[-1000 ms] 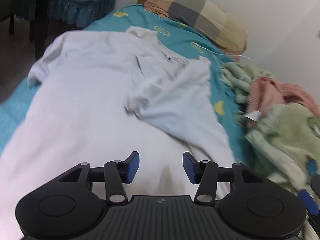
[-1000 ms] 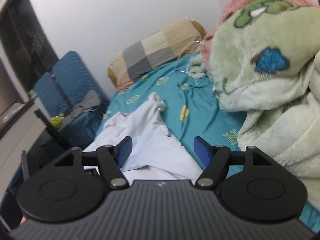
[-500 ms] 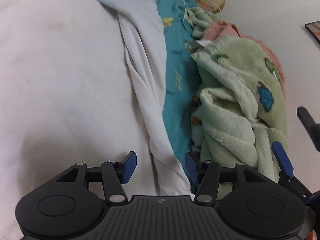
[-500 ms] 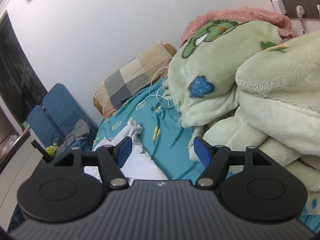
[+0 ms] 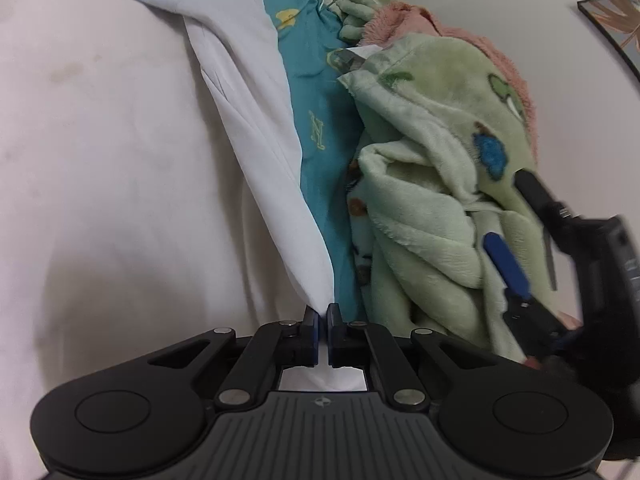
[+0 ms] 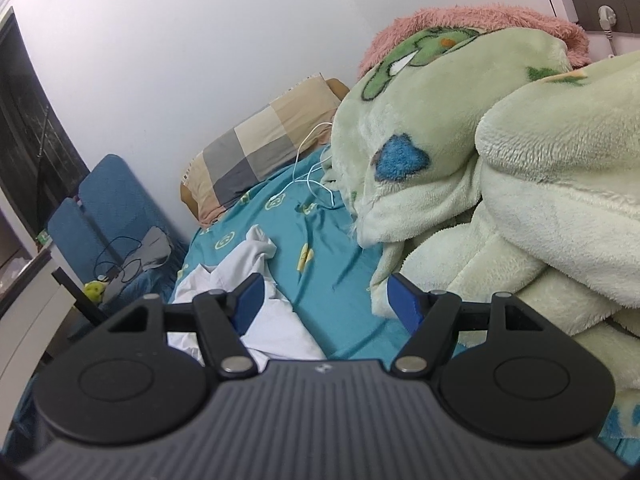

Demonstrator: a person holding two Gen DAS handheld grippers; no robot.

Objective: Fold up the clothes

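Smooth white cloth shirt [image 5: 260, 128] — fluffy green fleece blanket [image 5: 432, 184] — matt teal sheet [image 5: 320, 128].

The plain white cotton shirt [image 5: 120, 168] has a faint brownish smudge near its upper left. Under it lies a teal bedsheet [image 5: 316, 120] printed with small yellow and cream motifs. The fluffy pale green fleece blanket [image 5: 432, 168] carries cartoon patches in darker green, bright blue and orange, with a dusty pink shaggy throw [image 6: 472, 24] behind it. The soft checked pillow [image 6: 260, 148] mixes beige, cream and two greys. Both black plastic grippers have royal blue pads [image 6: 250, 300]. A thin white cable [image 6: 308, 160] trails over the sheet, and the padded chair [image 6: 104, 208] is deep blue.
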